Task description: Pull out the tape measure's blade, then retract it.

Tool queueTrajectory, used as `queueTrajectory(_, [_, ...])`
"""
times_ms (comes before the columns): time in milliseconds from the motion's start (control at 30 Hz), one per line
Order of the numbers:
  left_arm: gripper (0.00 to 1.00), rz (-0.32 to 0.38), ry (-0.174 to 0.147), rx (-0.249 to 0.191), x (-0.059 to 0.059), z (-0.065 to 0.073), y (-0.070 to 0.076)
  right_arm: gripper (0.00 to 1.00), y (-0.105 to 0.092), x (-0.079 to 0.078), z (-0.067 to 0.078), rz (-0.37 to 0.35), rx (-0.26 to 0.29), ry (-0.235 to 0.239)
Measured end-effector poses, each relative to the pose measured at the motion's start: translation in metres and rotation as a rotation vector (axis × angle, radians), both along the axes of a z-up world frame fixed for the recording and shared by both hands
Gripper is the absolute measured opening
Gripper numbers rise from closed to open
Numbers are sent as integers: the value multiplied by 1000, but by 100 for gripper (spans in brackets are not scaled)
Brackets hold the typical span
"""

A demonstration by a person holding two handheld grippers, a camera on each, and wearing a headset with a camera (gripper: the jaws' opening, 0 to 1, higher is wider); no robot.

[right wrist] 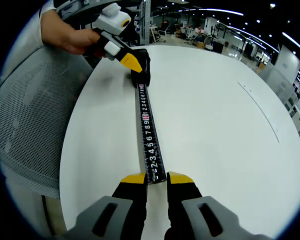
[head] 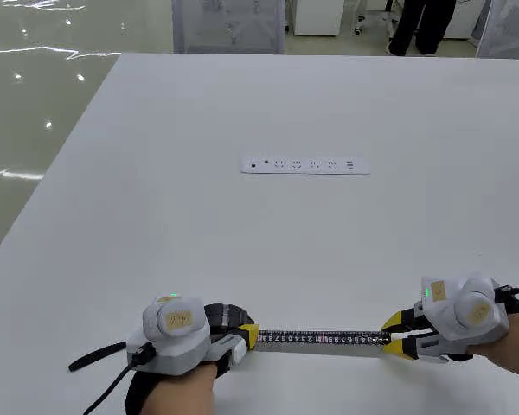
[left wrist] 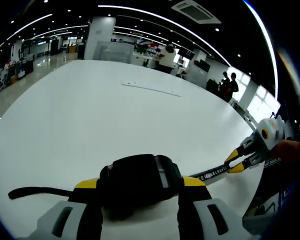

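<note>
The black tape measure case (left wrist: 140,181) rests on the white table, and my left gripper (left wrist: 141,184) is shut on it, yellow tips on either side. In the head view the case (head: 229,322) sits near the table's front edge at the left gripper (head: 242,335). The black blade (head: 322,337) with white numbers runs flat to the right, pulled out a short length. My right gripper (head: 396,335) is shut on the blade's end (right wrist: 155,175). In the right gripper view the blade (right wrist: 147,130) stretches away to the case (right wrist: 142,67). A black strap (left wrist: 37,192) trails from the case.
A white power strip (head: 304,165) lies at the middle of the white table (head: 242,242), beyond the grippers. A person's legs (head: 422,26) stand past the far edge. The table's left edge (head: 43,181) drops to a glossy floor.
</note>
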State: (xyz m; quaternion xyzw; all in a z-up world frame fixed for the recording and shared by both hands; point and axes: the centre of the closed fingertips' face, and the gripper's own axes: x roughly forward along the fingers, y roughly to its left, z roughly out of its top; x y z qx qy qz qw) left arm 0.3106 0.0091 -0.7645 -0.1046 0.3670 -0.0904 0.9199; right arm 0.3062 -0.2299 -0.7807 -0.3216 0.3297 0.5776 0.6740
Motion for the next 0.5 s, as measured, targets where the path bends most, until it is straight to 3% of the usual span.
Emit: queueTrajectory(500, [57, 0, -2, -13, 0, 0, 1, 11, 20, -1, -1, 5, 26, 16])
